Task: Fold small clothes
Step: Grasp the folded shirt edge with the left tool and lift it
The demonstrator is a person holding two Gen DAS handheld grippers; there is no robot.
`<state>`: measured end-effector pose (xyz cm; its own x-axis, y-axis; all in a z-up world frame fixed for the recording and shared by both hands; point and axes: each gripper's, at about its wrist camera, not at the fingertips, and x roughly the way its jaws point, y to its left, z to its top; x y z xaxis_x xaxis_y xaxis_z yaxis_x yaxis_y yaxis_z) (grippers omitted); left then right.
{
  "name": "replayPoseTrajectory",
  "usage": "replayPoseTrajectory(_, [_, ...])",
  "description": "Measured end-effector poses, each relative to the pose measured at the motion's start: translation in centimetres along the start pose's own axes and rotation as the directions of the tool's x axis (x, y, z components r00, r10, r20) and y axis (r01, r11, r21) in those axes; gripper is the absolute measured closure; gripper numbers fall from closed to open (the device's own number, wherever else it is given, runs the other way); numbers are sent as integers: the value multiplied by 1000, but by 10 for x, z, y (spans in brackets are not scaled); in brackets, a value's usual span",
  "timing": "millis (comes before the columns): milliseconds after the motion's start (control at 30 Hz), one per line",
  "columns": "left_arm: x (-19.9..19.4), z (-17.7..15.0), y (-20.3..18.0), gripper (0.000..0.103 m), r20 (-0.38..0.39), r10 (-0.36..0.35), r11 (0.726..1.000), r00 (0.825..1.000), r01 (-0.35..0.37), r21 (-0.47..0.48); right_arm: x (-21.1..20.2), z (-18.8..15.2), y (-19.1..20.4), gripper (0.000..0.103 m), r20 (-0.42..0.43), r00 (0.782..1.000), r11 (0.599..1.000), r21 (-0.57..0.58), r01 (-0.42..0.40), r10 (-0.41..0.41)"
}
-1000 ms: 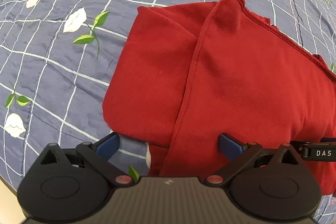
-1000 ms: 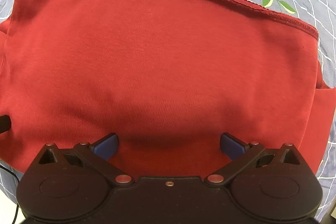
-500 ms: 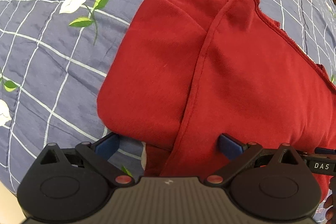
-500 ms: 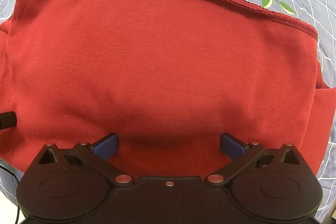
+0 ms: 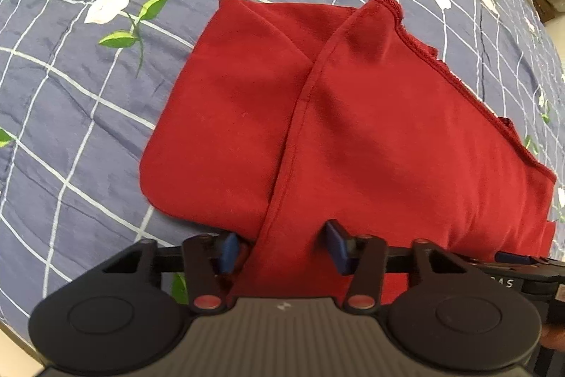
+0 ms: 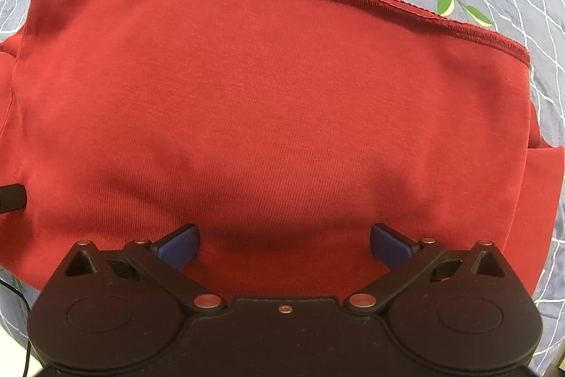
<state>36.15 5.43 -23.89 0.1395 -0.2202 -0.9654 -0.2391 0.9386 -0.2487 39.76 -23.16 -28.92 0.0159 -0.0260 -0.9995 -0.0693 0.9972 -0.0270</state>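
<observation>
Garment (image 5: 370, 136) hem beneath left tongs (image 5: 282, 246)

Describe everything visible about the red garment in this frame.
The red garment is fine-knit fabric, partly folded on the blue floral quilt. A stitched hem runs along its far edge, and a seamed flap overlaps a smoother layer. The left gripper straddles its near edge, narrowed but not shut; the right gripper hovers open above it.
</observation>
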Motion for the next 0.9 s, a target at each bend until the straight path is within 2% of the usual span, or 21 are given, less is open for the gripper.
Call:
replayPoseTrajectory(33, [-1,-1,0,59,1,-1,1000,1000,1,0,0,0,0,0,1,1000,1000,0,1,-1])
replayPoseTrajectory(200, [-5,-4,-3,70,9,10,1000,1000,-10,14,0,0,2,0,9,1000,1000,2,3,-3])
replayPoseTrajectory(367, [-4,-1,-5,71,-1,24,1000,1000,-24,10,0,-1,2,0,17,1000,1000,3,6,-6])
replayPoseTrajectory(500, [4,4,-7,65,-24,35,999,999,-35,-8,1,-2,2,0,19,1000,1000,3,5,-5])
replayPoseTrajectory(600, [8,8,-10,64,-27,42,999,999,-42,-6,1,-1,2,0,18,1000,1000,3,4,-4])
replayPoseTrajectory(733, [2,7,-19,82,-5,52,998,999,-52,24,-1,-4,0,0,42,999,1000,8,-7,6])
replayPoseTrajectory(900, [-13,0,-34,87,48,80,995,996,-83,54,-11,-17,-10,0,101,993,998,12,-55,53])
